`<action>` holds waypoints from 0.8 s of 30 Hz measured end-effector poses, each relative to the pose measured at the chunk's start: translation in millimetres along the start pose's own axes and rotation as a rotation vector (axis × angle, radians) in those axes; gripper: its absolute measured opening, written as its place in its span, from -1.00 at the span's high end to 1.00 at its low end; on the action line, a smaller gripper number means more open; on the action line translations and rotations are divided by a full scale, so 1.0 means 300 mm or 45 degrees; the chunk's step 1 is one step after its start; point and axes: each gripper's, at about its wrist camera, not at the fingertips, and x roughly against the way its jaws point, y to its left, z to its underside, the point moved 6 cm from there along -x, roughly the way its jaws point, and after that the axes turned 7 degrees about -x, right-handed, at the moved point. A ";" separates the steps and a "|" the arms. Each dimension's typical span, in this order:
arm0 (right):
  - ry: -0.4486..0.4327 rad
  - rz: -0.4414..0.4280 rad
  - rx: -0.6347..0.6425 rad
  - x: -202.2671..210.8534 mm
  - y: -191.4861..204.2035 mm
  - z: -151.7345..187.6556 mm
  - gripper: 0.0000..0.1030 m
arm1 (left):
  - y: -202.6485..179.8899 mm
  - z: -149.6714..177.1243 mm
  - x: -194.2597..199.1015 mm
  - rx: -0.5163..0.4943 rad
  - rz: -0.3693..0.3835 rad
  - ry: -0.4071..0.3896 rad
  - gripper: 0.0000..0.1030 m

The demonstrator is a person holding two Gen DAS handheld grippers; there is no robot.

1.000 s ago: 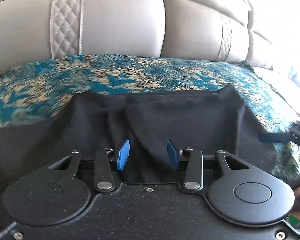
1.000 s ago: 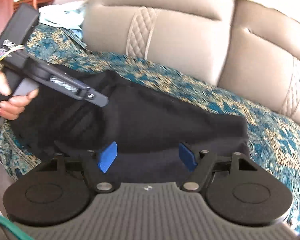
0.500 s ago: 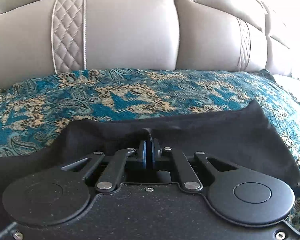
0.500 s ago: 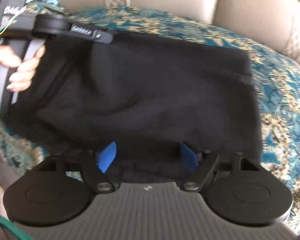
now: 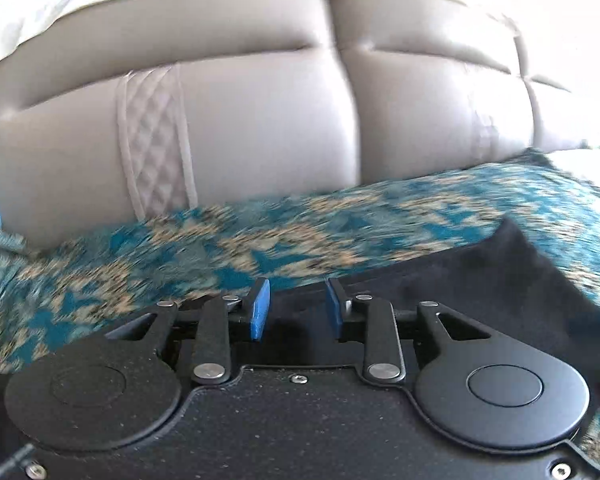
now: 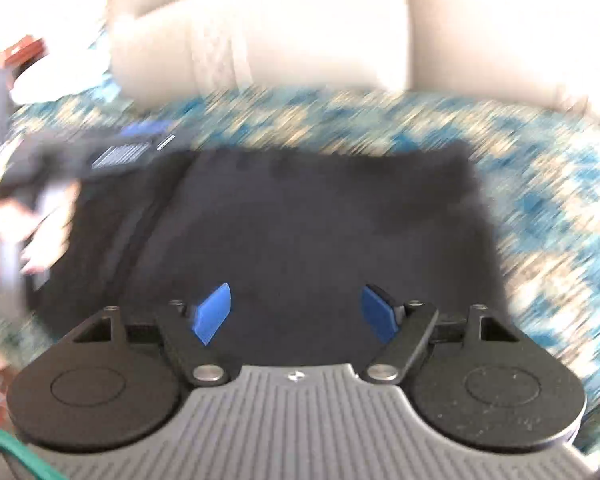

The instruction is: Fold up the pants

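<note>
Black pants (image 6: 300,232) beneath right claw (image 6: 296,312)

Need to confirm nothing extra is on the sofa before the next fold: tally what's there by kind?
Black pants: 1
Patterned teal cover: 1
Grippers: 2, left gripper and right gripper, both open
Total: 4

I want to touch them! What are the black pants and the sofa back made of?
The black pants look like soft matte knit cloth, maybe cotton: no shine, and they lie limp. The sofa back looks like smooth beige leather or a fake one: faint sheen, puffy panels, a stitched diamond strip. The photos can't tell real from fake.
</note>
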 end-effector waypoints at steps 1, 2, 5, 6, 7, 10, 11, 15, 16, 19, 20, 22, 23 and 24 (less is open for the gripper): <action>-0.065 0.040 0.013 0.000 -0.028 -0.036 -0.63 | -0.020 -0.002 0.004 -0.001 0.041 -0.002 0.43; -0.112 0.070 0.021 -0.006 -0.049 -0.067 -0.61 | -0.042 0.000 0.004 -0.001 0.092 0.007 0.43; -0.192 0.114 0.024 -0.052 -0.119 -0.154 -0.47 | -0.099 0.021 -0.022 -0.033 0.173 0.043 0.40; -0.200 0.111 0.017 -0.066 -0.133 -0.170 -0.46 | -0.110 0.029 -0.038 -0.051 0.164 0.046 0.40; -0.203 0.115 0.017 -0.095 -0.148 -0.186 -0.42 | -0.115 0.038 -0.061 -0.062 0.145 0.051 0.40; -0.187 0.205 -0.001 -0.171 -0.199 -0.198 -0.32 | -0.102 0.071 -0.130 -0.016 0.085 0.068 0.44; -0.176 0.240 -0.029 -0.197 -0.227 -0.198 -0.25 | -0.085 0.085 -0.152 0.008 0.052 0.070 0.49; -0.212 0.336 -0.051 -0.234 -0.294 -0.174 -0.21 | -0.053 0.105 -0.175 -0.001 -0.008 0.006 0.51; -0.202 0.403 -0.016 -0.241 -0.306 -0.166 -0.24 | -0.047 0.106 -0.179 -0.004 -0.010 -0.003 0.51; -0.265 0.442 -0.043 -0.236 -0.347 -0.155 -0.42 | -0.051 0.101 -0.185 -0.010 -0.022 -0.022 0.51; -0.282 0.456 -0.066 -0.230 -0.358 -0.153 -0.42 | -0.053 0.100 -0.188 -0.013 -0.025 -0.027 0.51; -0.312 0.469 -0.077 -0.219 -0.367 -0.154 -0.43 | -0.055 0.098 -0.191 -0.010 -0.030 -0.031 0.51; -0.329 0.476 -0.078 -0.216 -0.370 -0.156 -0.43 | -0.055 0.094 -0.195 -0.004 -0.030 -0.032 0.51; -0.343 0.483 -0.087 -0.211 -0.374 -0.159 -0.43 | -0.053 0.093 -0.199 0.004 -0.028 -0.032 0.51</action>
